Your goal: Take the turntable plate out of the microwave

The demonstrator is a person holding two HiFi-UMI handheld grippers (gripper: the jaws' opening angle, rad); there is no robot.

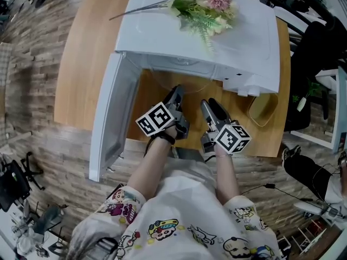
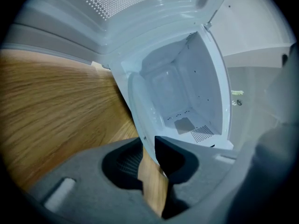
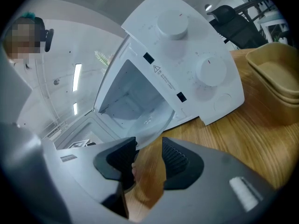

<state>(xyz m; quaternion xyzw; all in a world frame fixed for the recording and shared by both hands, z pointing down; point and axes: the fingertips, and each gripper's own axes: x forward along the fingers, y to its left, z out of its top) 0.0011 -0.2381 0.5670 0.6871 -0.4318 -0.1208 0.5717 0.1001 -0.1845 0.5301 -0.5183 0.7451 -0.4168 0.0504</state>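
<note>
The glass turntable plate [image 1: 162, 80] [image 2: 140, 118] [image 3: 145, 122] hangs part way out of the white microwave [image 1: 152, 31] [image 2: 187, 92] [image 3: 187, 55], its near rim over bare wood in front of the opening, midway between the oven and the near edge of the desk [image 1: 87, 64] [image 2: 46, 106] [image 3: 243, 143]. The cavity behind it stands bare.

The left gripper [image 1: 176, 90] [image 2: 150, 160] has its jaws drawn in on that rim, the plate running edge-on between the pads and appearing pinched. The right gripper [image 1: 209, 103] [image 3: 147, 160] waits just beside it with jaws apart and nothing clamped; the rim lies at the tip of one pad, though contact is hard to judge through the glass.

The oven door [image 1: 111, 118] is swung wide to the left, reaching past the desk's near edge and walling in the left gripper's side. To the right, the control panel with two dials [image 3: 191, 50] juts beside the opening. Stacked tan dishes [image 1: 264, 110] [image 3: 275, 78] sit near the desk's near right corner, just beside the panel and close to the right gripper.

A spray of artificial flowers [image 1: 209, 4] lies across the microwave's top. A black office chair [image 1: 320, 53] stands off the desk's right edge.
</note>
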